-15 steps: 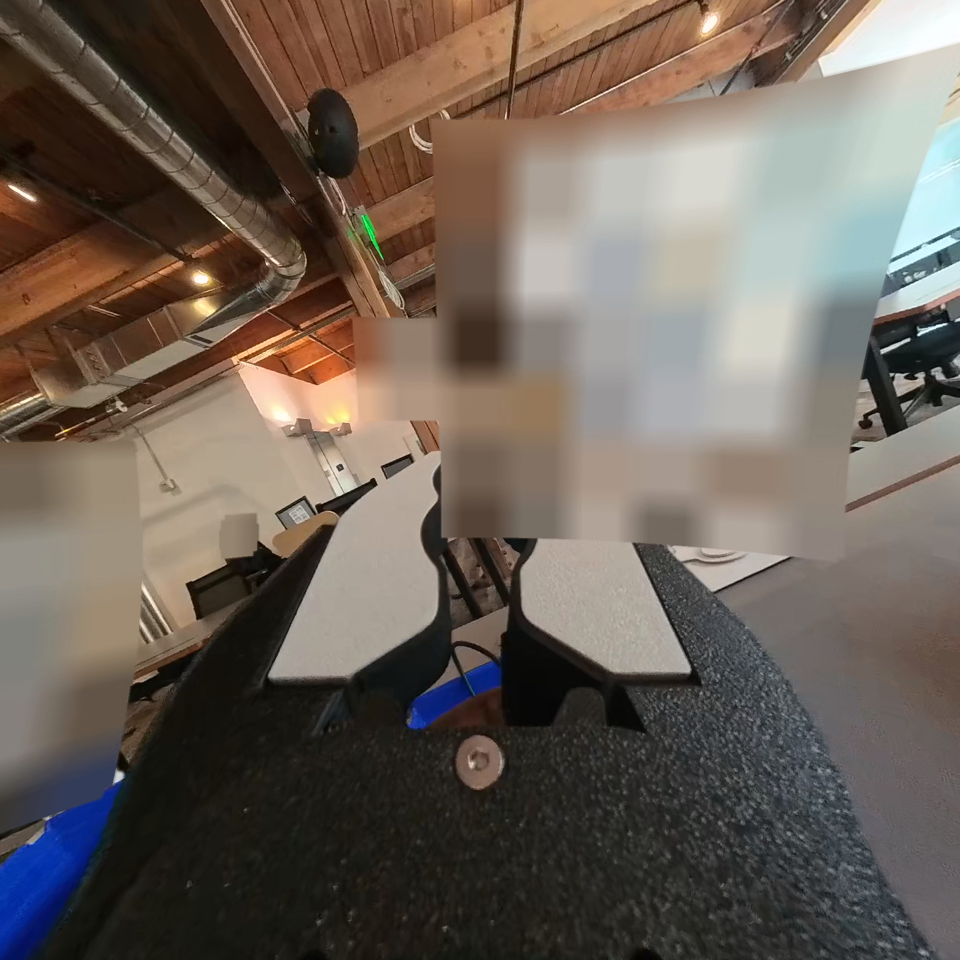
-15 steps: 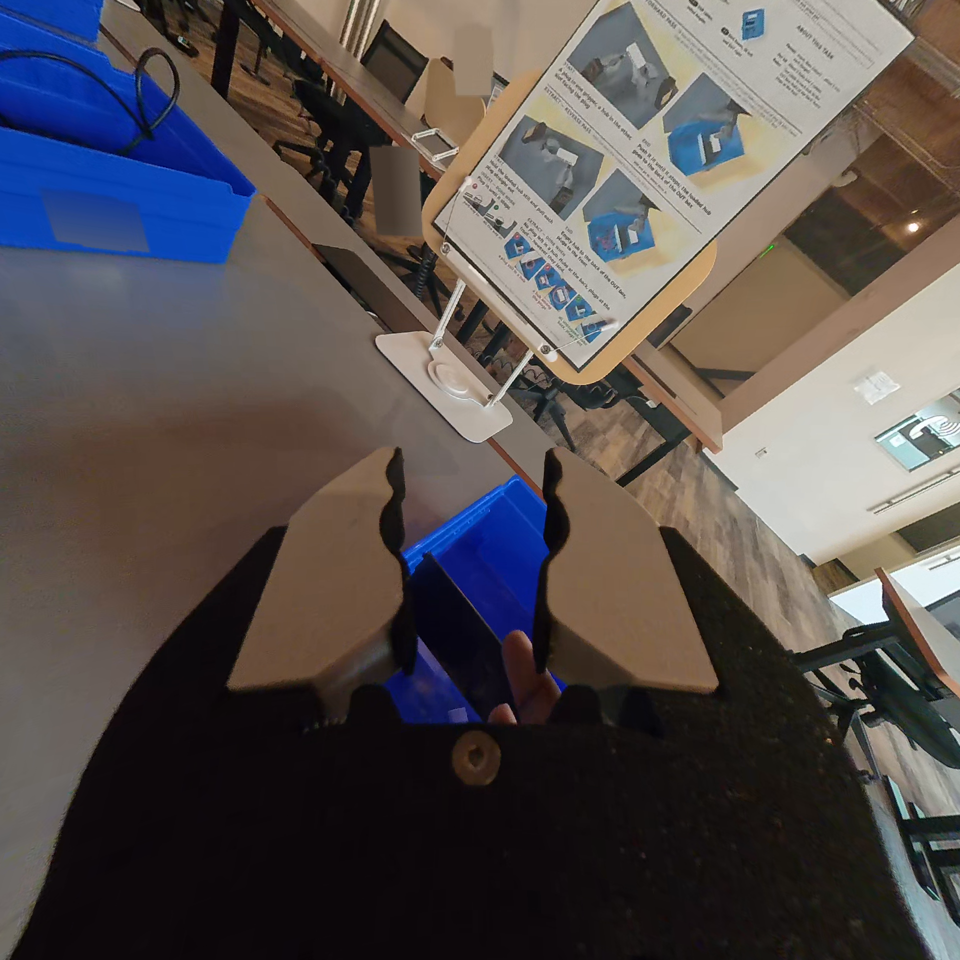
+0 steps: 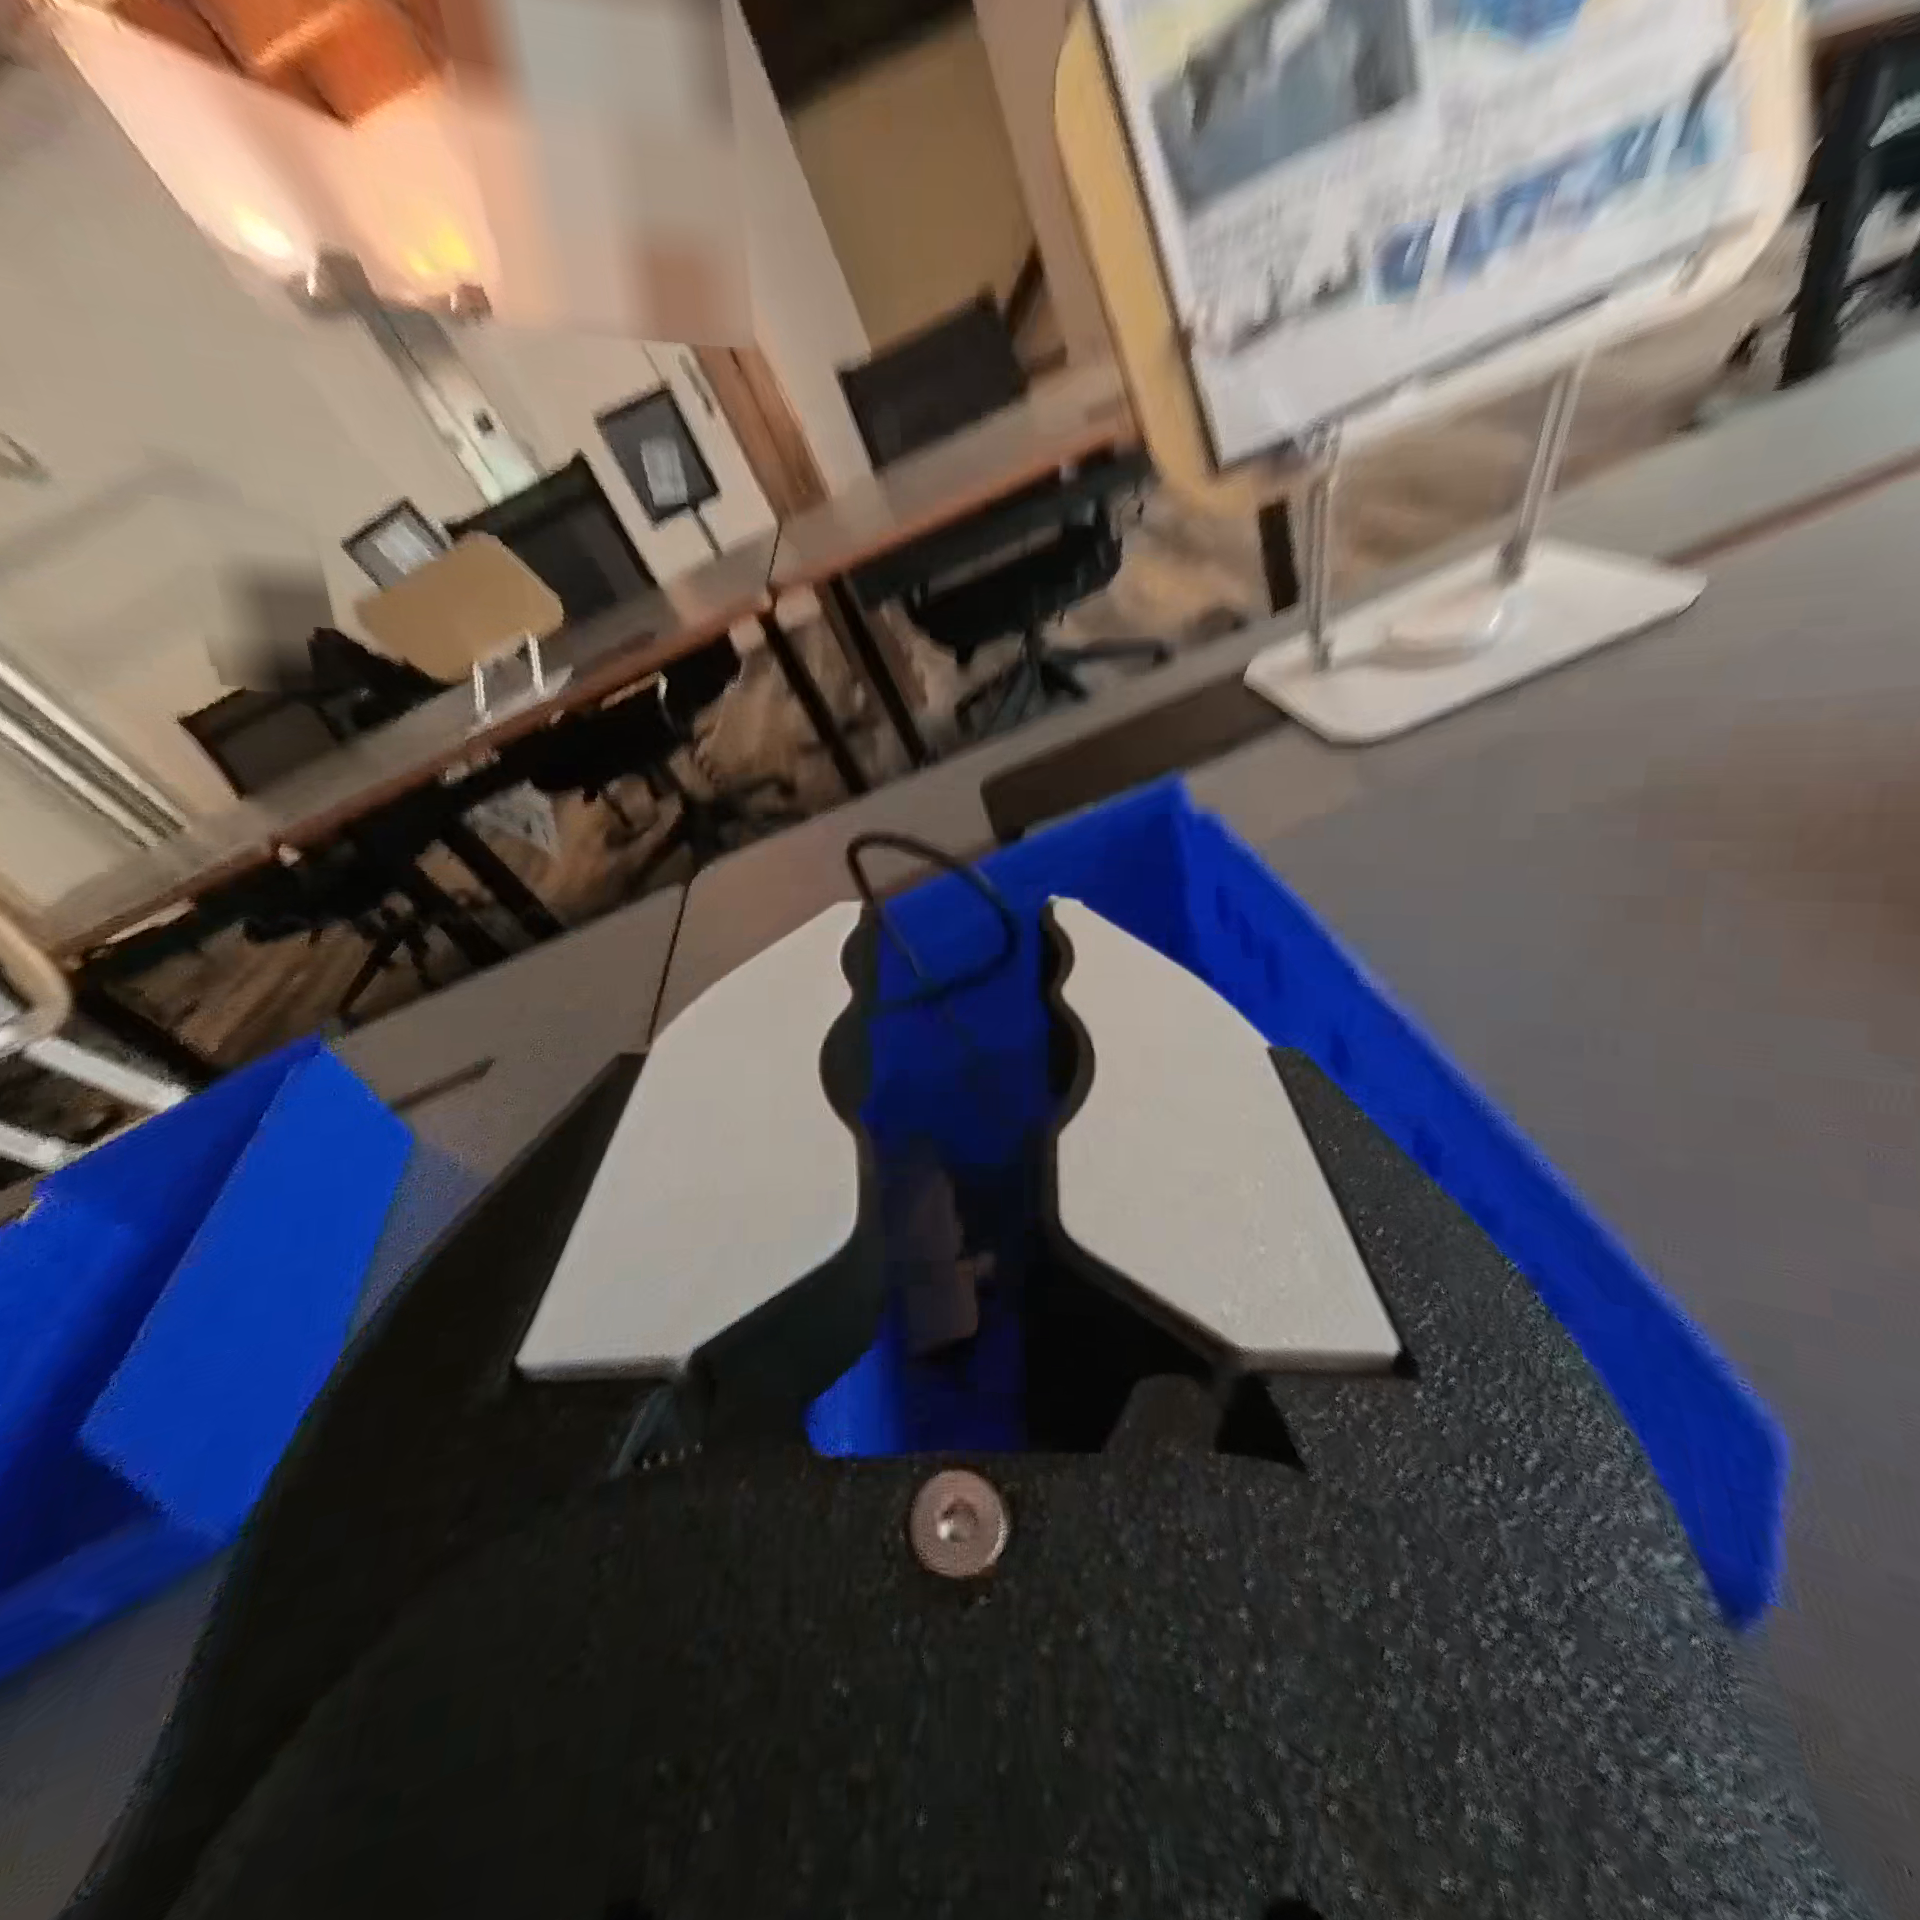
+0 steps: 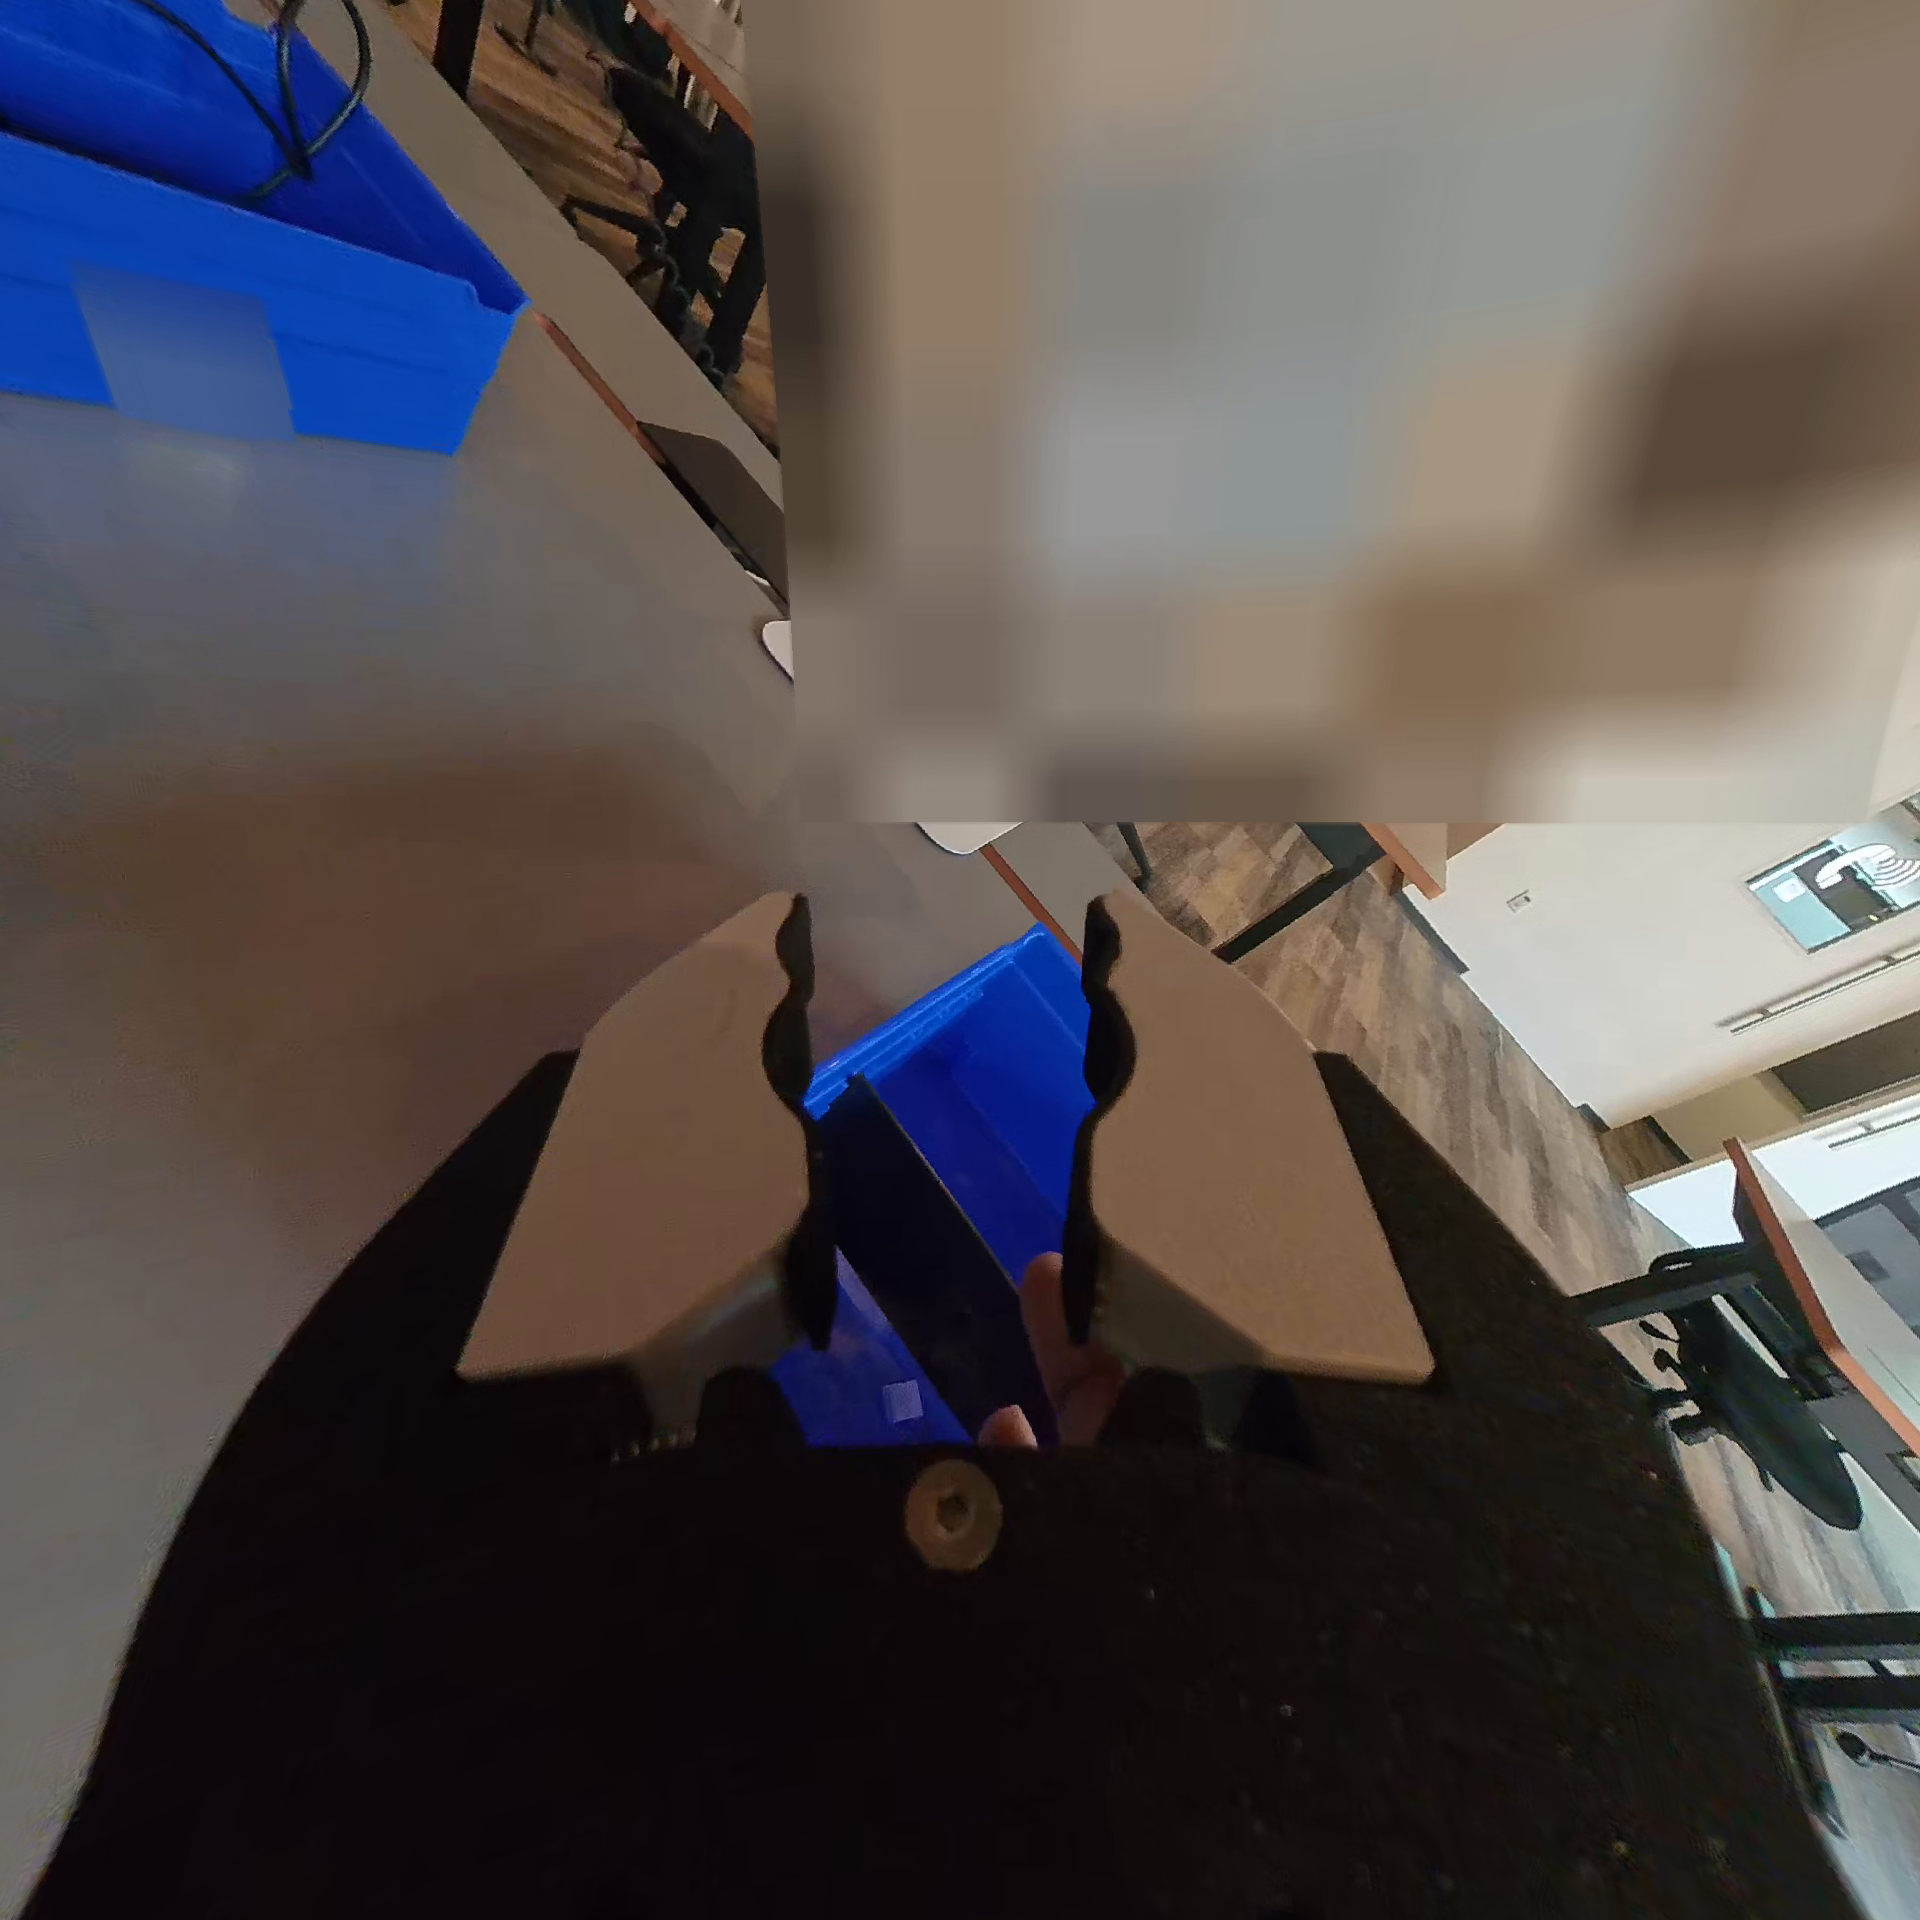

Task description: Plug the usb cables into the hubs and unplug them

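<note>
The left gripper (image 3: 956,935) is over a blue bin (image 3: 1403,1049) that sits on the grey desk (image 3: 1558,831), its jaws parted by a moderate gap with nothing pinched between them. Through that gap a thin black cable (image 3: 914,914) loops up above the bin's far edge, and lower down between the fingers lies a dark blocky thing (image 3: 940,1278) inside the bin, too blurred to say whether it is a hub. A second blue bin (image 3: 156,1299) sits to the left on the same desk. Beyond the bin, to the right, an instruction board (image 3: 1455,187) stands on a white stand base (image 3: 1475,634); this whole view is smeared. The right gripper (image 4: 945,925) likewise has its jaws standing apart and grips nothing. Between them shows another blue bin (image 4: 966,1029) at the desk's edge, with a dark flat panel (image 4: 925,1236) standing tilted in it and a person's fingertips (image 4: 1049,1340) just beside the panel, near the right finger's base. In the right wrist view a further blue bin (image 4: 208,249) rests far off at the upper left of the desk (image 4: 312,675), with a black cable (image 4: 312,125) curling up out of it. Neither gripper touches any cable
</note>
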Demonstrator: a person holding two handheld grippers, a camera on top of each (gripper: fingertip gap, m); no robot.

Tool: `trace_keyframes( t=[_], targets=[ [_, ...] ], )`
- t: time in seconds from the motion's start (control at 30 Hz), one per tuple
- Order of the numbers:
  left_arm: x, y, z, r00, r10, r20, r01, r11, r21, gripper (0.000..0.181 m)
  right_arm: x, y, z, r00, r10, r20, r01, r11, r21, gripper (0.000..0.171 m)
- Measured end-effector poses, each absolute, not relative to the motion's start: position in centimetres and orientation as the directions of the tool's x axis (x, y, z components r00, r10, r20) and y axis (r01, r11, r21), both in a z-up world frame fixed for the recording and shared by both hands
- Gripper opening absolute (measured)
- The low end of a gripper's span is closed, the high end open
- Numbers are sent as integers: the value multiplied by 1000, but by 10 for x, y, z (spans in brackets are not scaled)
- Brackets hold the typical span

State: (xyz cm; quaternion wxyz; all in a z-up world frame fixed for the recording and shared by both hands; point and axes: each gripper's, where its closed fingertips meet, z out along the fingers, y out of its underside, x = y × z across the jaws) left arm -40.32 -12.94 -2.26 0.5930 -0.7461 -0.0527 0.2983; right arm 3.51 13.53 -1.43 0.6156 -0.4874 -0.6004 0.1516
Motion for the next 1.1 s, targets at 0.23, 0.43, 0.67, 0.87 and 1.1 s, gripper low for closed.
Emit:
trace_keyframes(
  t=[0.23,0.43,0.67,0.87,1.1],
  targets=[
    [-436,-114,-106,813,354,-463,-171,-614,-770,35,32,132,-20,202,763,614,428,495,-756,50],
    [-433,-81,-129,845,280,-457,-224,-591,-775,35,34,131,-20,190,756,627,435,508,-744,50],
    [-428,-55,-148,875,158,-458,-270,-627,-731,38,42,135,-19,199,749,632,448,504,-739,50],
    [-436,-43,-172,898,-42,-437,-286,-812,-509,43,49,131,-9,211,750,627,410,514,-753,50],
    [-452,-27,-217,849,-249,-466,-364,-915,-172,49,51,131,-8,212,741,637,412,524,-746,50]
  ],
)
